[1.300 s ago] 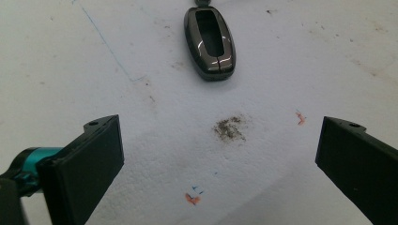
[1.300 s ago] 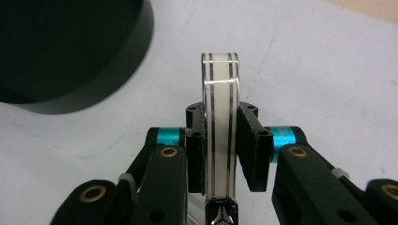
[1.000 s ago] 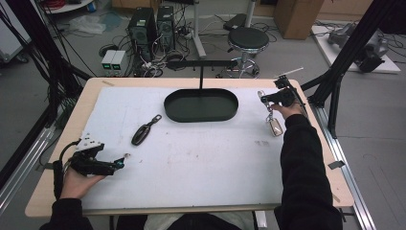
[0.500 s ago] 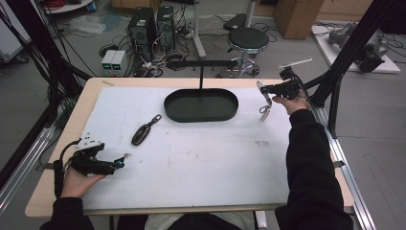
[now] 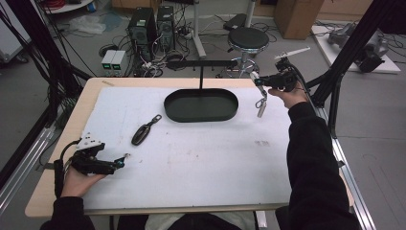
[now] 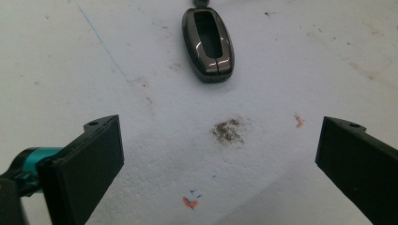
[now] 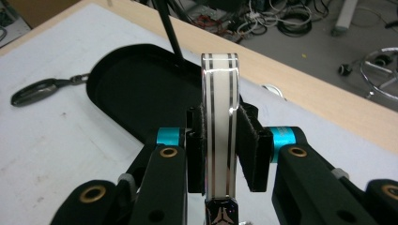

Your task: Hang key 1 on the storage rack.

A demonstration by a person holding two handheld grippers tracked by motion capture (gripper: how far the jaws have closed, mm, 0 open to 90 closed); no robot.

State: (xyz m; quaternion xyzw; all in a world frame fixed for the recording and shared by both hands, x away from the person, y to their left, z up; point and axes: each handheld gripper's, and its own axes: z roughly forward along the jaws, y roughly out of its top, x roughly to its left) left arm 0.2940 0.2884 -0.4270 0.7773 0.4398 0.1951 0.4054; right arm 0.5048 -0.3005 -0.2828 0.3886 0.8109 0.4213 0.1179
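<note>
The right gripper is up in the air at about two o'clock over the table, just off the right end of the black tray. Its jaws are clamped tight on a white key fob with dark stripes, held edge-on between the pads; in the right gripper view the fob stands upright out of the jaws, with the tray behind it at eleven o'clock. From the high view a small metal ring and tag dangle below the gripper, clear of the table.

The left gripper rests low at about eight o'clock, the hand lying on the table near the front left corner. Its jaws stand wide apart with nothing between them, just bare white mat. In the left gripper view a second, dark fob lies flat on the mat straight ahead at twelve o'clock, well clear of both pads. From the high view that dark fob sits left of the tray, at about ten o'clock from the table's middle, between the left gripper and the tray.

The tray has a thin black post rising from its far rim.
</note>
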